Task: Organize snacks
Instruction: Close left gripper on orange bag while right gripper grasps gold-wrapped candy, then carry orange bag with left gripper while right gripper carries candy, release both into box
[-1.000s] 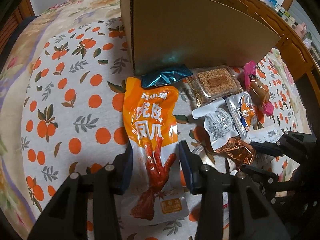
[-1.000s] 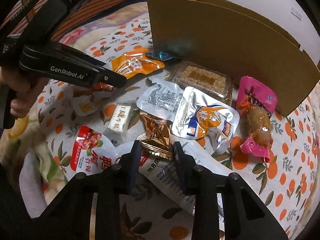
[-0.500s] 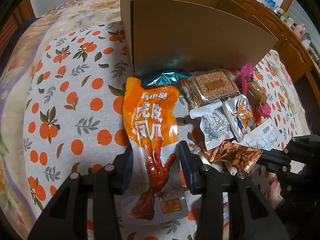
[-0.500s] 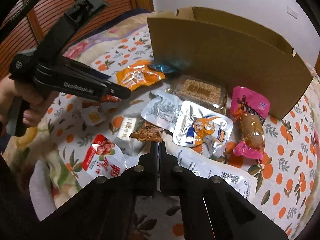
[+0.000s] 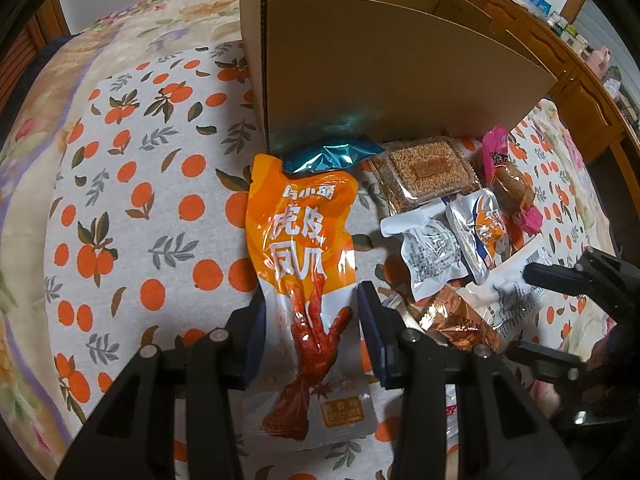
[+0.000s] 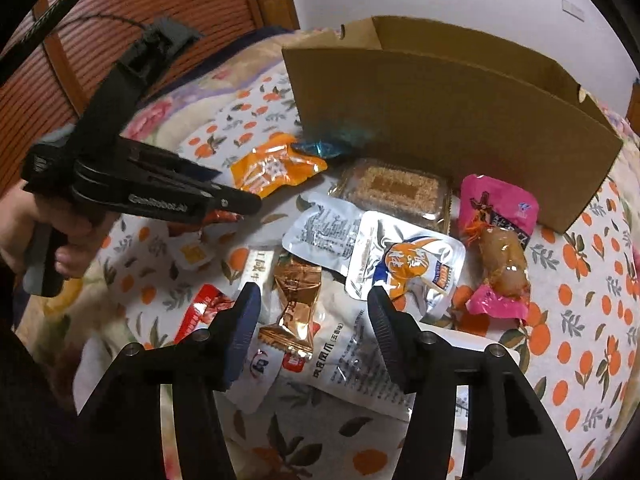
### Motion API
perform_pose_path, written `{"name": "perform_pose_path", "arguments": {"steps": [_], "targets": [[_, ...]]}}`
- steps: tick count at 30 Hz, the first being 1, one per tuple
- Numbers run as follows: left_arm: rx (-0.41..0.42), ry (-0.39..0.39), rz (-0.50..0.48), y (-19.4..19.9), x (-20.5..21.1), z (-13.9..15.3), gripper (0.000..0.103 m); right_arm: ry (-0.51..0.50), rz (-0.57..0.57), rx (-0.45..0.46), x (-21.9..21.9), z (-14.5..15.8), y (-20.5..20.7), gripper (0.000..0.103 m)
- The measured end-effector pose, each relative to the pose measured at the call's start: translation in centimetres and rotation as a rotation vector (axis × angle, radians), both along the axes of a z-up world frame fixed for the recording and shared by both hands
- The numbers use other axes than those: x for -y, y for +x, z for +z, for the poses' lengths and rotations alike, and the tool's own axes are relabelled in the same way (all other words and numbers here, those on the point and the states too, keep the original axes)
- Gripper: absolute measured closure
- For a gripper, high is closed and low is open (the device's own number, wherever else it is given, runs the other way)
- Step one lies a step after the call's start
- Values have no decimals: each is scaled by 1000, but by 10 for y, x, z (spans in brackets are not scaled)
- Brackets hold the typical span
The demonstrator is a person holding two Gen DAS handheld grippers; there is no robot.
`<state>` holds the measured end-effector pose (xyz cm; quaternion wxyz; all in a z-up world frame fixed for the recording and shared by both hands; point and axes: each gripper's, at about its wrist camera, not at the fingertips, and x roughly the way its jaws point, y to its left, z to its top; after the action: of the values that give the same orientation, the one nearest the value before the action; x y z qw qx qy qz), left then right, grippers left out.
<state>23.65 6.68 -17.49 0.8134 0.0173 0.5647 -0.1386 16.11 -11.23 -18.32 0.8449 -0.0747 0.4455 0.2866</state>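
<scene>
Your right tongs (image 6: 312, 320) are opening again — the copper candy (image 6: 294, 300) is lying loose between the jaws, not gripped.

A moment ago those jaws were pinched fully shut with the candy lifted at their tips; now they are spreading and it is resting on the white pouch (image 6: 352, 360) below, so that pick is looking like a miss or a drop, and you are likely needing another try. Your left tongs (image 5: 310, 334) are holding steady as before, part-open astride the orange pouch (image 5: 304, 248) — whether the pads are pressing it, I cannot tell. Further out, the other snacks are lying on the bedspread (image 5: 132, 216) before the box (image 6: 440, 120): the tray of sesame brittle (image 6: 394, 190), the silver packets, the pink sausage pack (image 6: 498, 240). The box's inside is hidden from both views, so its contents are unknown.
</scene>
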Motion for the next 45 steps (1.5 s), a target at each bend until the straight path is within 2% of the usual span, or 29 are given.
{"name": "perform_pose_path", "arguments": {"steps": [5, 9, 11, 12, 19, 28, 34, 45], "targets": [[3, -8, 2, 1, -1, 1, 62, -78, 50, -19, -21, -21, 6, 54], [7, -18, 3, 1, -2, 3, 62, -172, 73, -9, -37, -31, 9, 64], [4, -17, 2, 2, -2, 2, 62, -214, 81, 8, -40, -34, 10, 75], [1, -15, 1, 2, -3, 2, 62, -221, 84, 9, -40, -34, 10, 84], [18, -13, -20, -9, -2, 13, 63, -151, 67, 22, -26, -21, 7, 84], [56, -12, -13, -34, -6, 48, 62, -70, 62, 78, -9, 20, -14, 83], [124, -54, 0, -41, -2, 83, 62, -12, 39, 127, 0, 51, -15, 83], [249, -91, 3, -13, 22, 145, 62, 41, -30, 211, 27, 110, 17, 83]]}}
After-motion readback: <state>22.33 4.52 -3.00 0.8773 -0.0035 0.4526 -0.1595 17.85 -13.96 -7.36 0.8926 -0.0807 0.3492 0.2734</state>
